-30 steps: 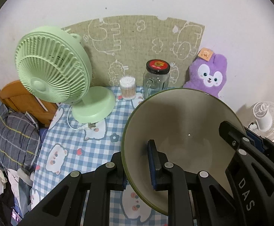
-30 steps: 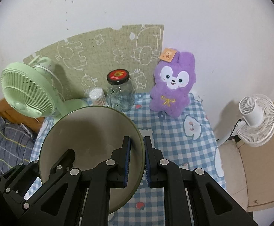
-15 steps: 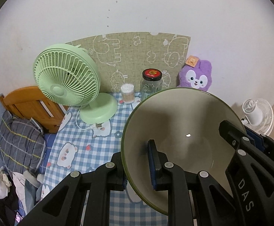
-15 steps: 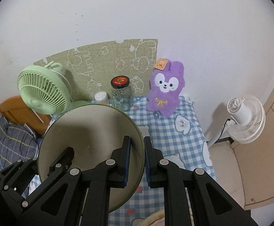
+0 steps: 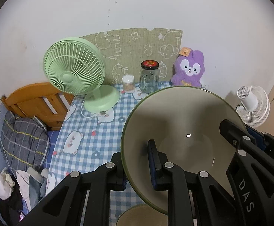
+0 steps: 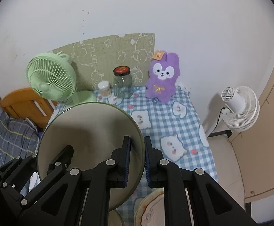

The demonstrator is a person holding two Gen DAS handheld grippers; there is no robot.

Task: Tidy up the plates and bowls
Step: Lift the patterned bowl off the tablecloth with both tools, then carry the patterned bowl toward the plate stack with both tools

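Jaws of left gripper point(image 5: 138, 166) and right gripper point(image 6: 137, 158) clenched on opposite rims of bowl point(image 5: 184, 116), above table.

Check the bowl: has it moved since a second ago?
Yes. The bowl, clamped by both grippers, has pulled back from the wall: the green fan and glass jar now look smaller and farther beyond its rim.

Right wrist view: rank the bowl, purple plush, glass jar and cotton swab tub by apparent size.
1. bowl, though it is nearest the camera, which inflates it.
2. purple plush
3. glass jar
4. cotton swab tub
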